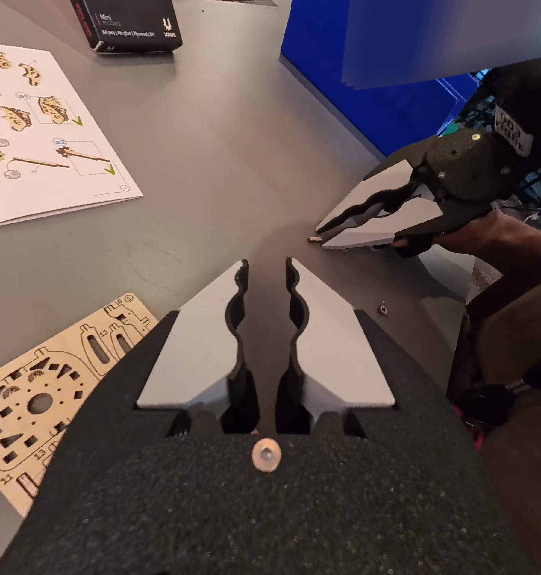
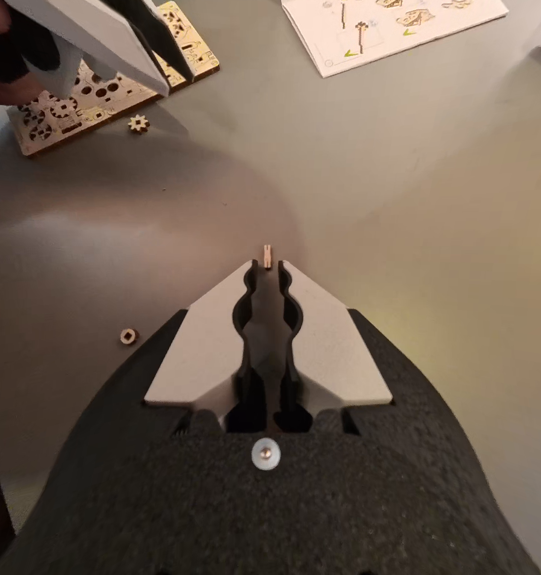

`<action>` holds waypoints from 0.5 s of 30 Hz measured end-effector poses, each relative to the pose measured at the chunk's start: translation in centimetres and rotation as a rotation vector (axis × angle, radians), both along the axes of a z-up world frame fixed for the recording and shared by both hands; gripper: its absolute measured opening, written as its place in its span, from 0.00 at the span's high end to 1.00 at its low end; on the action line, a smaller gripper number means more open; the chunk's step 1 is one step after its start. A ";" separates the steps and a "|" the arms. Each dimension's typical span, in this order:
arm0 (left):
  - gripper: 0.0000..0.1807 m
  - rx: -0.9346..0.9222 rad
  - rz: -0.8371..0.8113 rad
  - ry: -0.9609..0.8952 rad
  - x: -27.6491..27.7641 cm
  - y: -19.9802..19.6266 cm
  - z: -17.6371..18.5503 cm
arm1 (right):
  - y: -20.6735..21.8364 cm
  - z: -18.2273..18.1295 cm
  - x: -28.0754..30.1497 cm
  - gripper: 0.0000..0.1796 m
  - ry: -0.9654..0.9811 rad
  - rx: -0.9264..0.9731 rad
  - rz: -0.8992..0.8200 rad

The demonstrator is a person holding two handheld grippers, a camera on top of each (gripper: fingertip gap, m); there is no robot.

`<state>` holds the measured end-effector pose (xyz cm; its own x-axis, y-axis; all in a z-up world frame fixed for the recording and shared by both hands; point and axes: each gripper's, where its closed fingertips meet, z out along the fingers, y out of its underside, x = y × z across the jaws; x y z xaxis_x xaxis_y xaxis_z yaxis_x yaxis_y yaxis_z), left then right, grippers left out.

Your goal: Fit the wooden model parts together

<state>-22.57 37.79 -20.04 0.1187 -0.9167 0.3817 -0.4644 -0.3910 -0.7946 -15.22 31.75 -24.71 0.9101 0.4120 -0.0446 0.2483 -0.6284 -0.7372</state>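
A tiny pale wooden peg (image 2: 267,255) lies on the grey table (image 2: 387,217), just at the mouth of my right gripper (image 2: 267,264). The jaws are slightly open on either side of the peg and do not touch it. The left wrist view shows the same peg (image 1: 315,239) at the tips of the right gripper (image 1: 320,238). My left gripper (image 1: 267,261) is open and empty above bare table. A small wooden ring (image 2: 129,336) lies left of the right gripper; it also shows in the left wrist view (image 1: 382,309). A wooden gear (image 2: 138,124) lies near the plywood sheets (image 2: 107,102).
A plywood part sheet (image 1: 45,389) lies under my left gripper's left side. An instruction booklet (image 1: 45,133) and a black box (image 1: 129,25) sit farther back. A blue bin (image 1: 387,93) stands at the back right. A person's hand (image 1: 496,230) holds the right gripper.
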 end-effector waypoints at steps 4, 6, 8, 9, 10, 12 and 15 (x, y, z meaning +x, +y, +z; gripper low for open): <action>0.88 -0.017 -0.011 -0.003 0.3 -0.3 -0.1 | 0.3 -0.1 0.0 0.98 0.038 -0.009 -0.018; 0.88 -0.032 -0.016 -0.011 0.4 -0.5 0.0 | 0.2 0.2 -0.3 0.98 0.152 -0.054 -0.036; 0.88 -0.040 -0.027 -0.014 0.6 -0.7 0.1 | 0.3 1.8 -1.2 0.98 0.410 -0.072 -0.045; 0.88 -0.042 -0.037 -0.013 0.8 -0.9 0.1 | 0.4 3.3 -1.6 0.98 0.591 -0.069 -0.055; 0.88 -0.050 -0.054 -0.018 0.9 -1.3 0.2 | 0.5 5.2 -1.9 0.99 0.804 -0.074 -0.056; 0.88 -0.089 -0.104 -0.053 1.5 -2.2 0.9 | 0.4 9.4 -1.8 0.98 1.282 -0.100 -0.024; 0.88 -0.144 -0.162 -0.149 2.2 -3.5 3.0 | 0.1 12.7 -0.7 0.98 1.655 -0.125 -0.013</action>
